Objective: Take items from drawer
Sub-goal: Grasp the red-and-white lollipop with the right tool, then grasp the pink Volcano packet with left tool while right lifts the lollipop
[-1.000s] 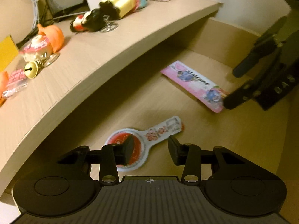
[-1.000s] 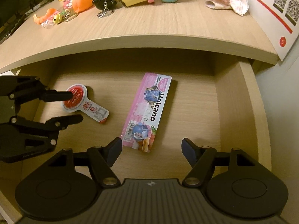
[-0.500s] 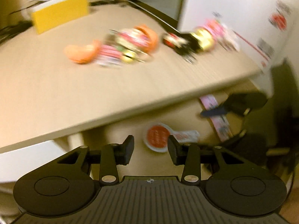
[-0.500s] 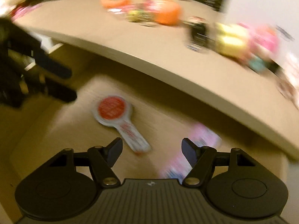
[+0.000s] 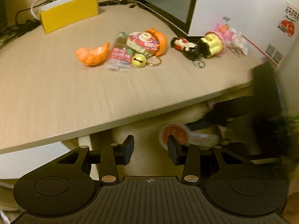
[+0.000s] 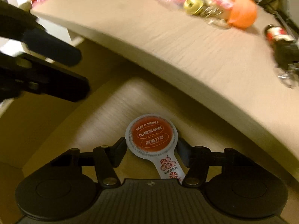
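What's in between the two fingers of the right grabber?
The round red-topped snack packet, lying on the drawer floor. The right gripper straddles its round head; the right wrist view shows it.

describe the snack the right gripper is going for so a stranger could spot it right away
Look below the wooden desktop into the open drawer. Flat on its floor, between the fingers of the right gripper, lies a paddle-shaped snack packet: a red disc in a white rim, tapering to a narrow white tab. It reads KEEP IT SIMPLE, unlike the toys on the desk.
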Motion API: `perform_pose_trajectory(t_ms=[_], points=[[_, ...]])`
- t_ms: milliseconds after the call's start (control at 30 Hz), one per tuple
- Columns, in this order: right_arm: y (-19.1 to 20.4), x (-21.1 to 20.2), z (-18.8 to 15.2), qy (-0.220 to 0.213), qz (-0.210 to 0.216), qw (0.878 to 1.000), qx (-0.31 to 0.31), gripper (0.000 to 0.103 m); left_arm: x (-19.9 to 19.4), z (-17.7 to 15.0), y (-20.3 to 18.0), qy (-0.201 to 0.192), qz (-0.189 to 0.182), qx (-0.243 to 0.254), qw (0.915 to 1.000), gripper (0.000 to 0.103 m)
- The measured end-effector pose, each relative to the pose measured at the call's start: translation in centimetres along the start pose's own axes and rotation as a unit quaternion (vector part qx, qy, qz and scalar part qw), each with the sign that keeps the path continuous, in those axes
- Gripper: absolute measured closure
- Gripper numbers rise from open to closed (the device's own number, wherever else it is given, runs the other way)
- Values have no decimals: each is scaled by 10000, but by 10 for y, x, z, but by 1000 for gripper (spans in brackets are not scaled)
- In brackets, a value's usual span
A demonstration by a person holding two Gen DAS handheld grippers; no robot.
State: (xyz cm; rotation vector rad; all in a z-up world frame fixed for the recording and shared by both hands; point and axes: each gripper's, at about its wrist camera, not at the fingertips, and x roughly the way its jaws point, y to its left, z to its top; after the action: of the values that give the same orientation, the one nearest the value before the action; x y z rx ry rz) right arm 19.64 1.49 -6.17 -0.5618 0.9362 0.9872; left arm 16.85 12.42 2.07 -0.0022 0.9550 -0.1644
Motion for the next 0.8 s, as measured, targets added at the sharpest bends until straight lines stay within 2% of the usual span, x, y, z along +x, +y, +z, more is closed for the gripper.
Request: perform_pose_trajectory(t_ms=[67, 200, 267, 400, 567, 667, 800], points=[[-3, -27, -8, -124, -190, 9996, 141, 44, 1, 3, -5, -13, -83, 5, 10000, 59], [-6, -91, -38, -370, -1215, 9911, 406, 44, 15, 7, -23, 180, -512, 29, 9985, 59], [-14, -114, -58, -365, -1600, 9834, 775, 44, 27, 8, -41, 355, -798, 172, 9960, 59], [-31, -149, -90, -415, -2113, 9651, 1491, 44, 53, 10, -81, 592, -1252, 433, 9894, 59], [-50, -176, -114, -559, -2289, 9510, 2000, 44, 93, 20, -109, 764, -1309, -6, 9884, 59], [-42, -171, -122, -550, -2310, 9465, 2184, 44, 111, 24, -123, 726, -1201, -232, 9898, 59], [-35, -172, -130, -531, -2281, 9447, 2296, 44, 127, 25, -140, 632, -888, -115, 9940, 58]])
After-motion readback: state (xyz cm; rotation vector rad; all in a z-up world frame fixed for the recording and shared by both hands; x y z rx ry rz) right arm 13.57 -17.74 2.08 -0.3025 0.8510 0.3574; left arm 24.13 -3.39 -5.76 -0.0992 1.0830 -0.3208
